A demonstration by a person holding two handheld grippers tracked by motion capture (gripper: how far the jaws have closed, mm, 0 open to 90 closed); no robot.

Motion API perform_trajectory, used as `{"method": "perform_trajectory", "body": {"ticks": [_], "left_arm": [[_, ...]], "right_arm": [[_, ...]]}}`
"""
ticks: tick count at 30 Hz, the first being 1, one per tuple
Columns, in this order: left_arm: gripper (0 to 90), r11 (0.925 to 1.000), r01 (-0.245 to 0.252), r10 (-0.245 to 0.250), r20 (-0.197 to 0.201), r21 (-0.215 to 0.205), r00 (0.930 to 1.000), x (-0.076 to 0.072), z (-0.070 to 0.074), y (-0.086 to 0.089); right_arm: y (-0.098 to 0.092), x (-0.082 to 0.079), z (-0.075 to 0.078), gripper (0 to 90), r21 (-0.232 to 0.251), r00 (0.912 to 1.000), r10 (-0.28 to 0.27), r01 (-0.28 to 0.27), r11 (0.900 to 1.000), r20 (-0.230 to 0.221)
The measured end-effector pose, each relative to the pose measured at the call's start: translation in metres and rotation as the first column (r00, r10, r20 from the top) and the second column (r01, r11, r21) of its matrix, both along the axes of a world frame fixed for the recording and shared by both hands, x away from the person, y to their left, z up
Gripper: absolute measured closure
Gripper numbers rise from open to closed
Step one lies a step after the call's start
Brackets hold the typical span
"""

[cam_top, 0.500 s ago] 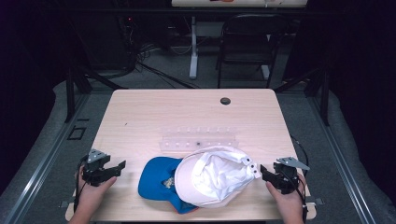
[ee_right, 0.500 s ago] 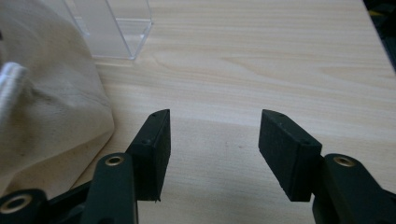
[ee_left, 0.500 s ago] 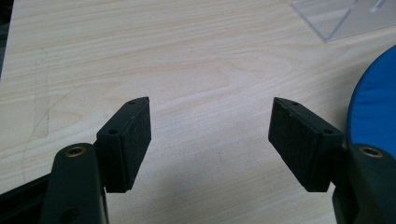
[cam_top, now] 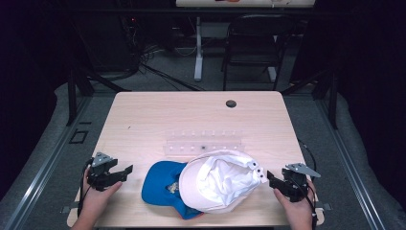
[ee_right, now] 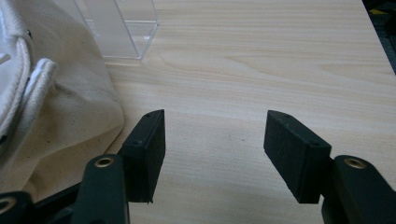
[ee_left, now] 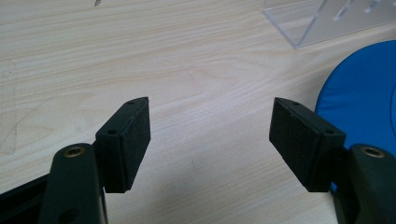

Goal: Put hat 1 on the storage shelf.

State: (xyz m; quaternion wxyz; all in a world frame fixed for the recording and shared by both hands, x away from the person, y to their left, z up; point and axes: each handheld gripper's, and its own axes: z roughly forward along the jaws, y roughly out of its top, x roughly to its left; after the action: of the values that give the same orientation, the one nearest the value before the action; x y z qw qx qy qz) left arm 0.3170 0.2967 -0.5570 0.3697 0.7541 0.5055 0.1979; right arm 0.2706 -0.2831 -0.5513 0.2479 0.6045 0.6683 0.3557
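The left gripper [cam_top: 125, 170] rests low over the table [cam_top: 191, 120] with its jaws spread wide and nothing between them; in the left gripper view only bare wood lies between the pads [ee_left: 135, 140]. The blue cap [cam_top: 160, 187] sits just beyond the tip of the outer jaw, near but apart from it, and its blue edge [ee_left: 364, 102] shows behind that jaw in the left gripper view. The right gripper [cam_top: 271, 178] is likewise released, jaws wide apart over bare wood. The white cap [cam_top: 215, 179] lies upside down, overlapping the blue one, just ahead of the right jaws; its cream cloth [ee_right: 60, 116] reaches close beside one jaw, and whether they touch I cannot tell. A clear rack [cam_top: 203, 143] stands past both caps, well beyond either pair of jaws.
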Motion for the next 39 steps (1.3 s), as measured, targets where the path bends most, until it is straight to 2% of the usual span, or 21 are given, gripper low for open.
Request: {"method": "perform_trajectory", "body": {"ticks": [7,9,13,14,16,17,24,28,34,38,39], "left_arm": [[30.7,0.9993,-0.016,0.016,0.005,-0.035,0.9999,-0.002,0.002,0.001],[30.7,0.9991,-0.018,0.018,0.005,-0.038,0.9998,-0.002,0.002,0.000],[31.0,0.9997,-0.013,0.013,0.012,-0.021,0.9998,-0.004,0.004,-0.002],[32.2,0.9999,-0.009,0.009,0.012,-0.012,0.9999,-0.005,0.004,-0.003],[32.7,1.0000,-0.006,0.006,0.016,-0.005,0.9999,-0.005,0.004,-0.004],[33.5,0.9999,0.011,-0.011,0.015,0.009,0.9998,-0.007,0.005,-0.007],[33.7,0.9996,0.026,-0.026,0.018,0.014,0.9995,-0.010,0.009,-0.012],[33.7,0.9995,0.026,-0.026,0.025,0.020,0.9993,-0.012,0.011,-0.015],[33.6,0.9995,0.022,-0.023,0.032,0.024,0.9992,-0.014,0.014,-0.017],[32.3,0.9999,0.011,-0.012,0.039,0.005,0.9992,-0.015,0.017,-0.017],[32.1,0.9999,0.009,-0.008,0.041,-0.009,0.9991,-0.016,0.018,-0.018]], "right_arm": [[0.001,-0.001,0.002,39.6,0.013,1.0000,-0.001,0.001,1.000,-0.006],[0.001,-0.001,0.002,41.6,0.034,0.9993,-0.008,0.009,0.999,-0.038],[-0.001,-0.002,0.001,47.1,0.036,0.9968,-0.020,0.023,0.999,-0.078],[-0.001,-0.002,0.001,47.5,0.052,0.9960,-0.024,0.028,0.998,-0.086],[-0.002,-0.002,0.002,47.6,0.051,0.9954,-0.024,0.029,0.998,-0.093],[-0.002,-0.004,0.004,48.9,0.061,0.9952,-0.018,0.024,0.998,-0.097],[0.001,-0.009,0.013,49.6,0.075,0.9964,0.014,-0.008,0.997,-0.084],[0.002,-0.012,0.017,48.6,0.049,0.9984,0.012,-0.009,0.999,-0.055],[0.006,-0.012,0.018,46.8,0.057,0.9972,0.029,-0.026,0.998,-0.069],[0.007,-0.013,0.019,46.8,0.055,0.9981,0.034,-0.032,0.998,-0.051],[0.008,-0.015,0.020,48.6,0.062,0.9987,0.039,-0.037,0.997,-0.033]]}}
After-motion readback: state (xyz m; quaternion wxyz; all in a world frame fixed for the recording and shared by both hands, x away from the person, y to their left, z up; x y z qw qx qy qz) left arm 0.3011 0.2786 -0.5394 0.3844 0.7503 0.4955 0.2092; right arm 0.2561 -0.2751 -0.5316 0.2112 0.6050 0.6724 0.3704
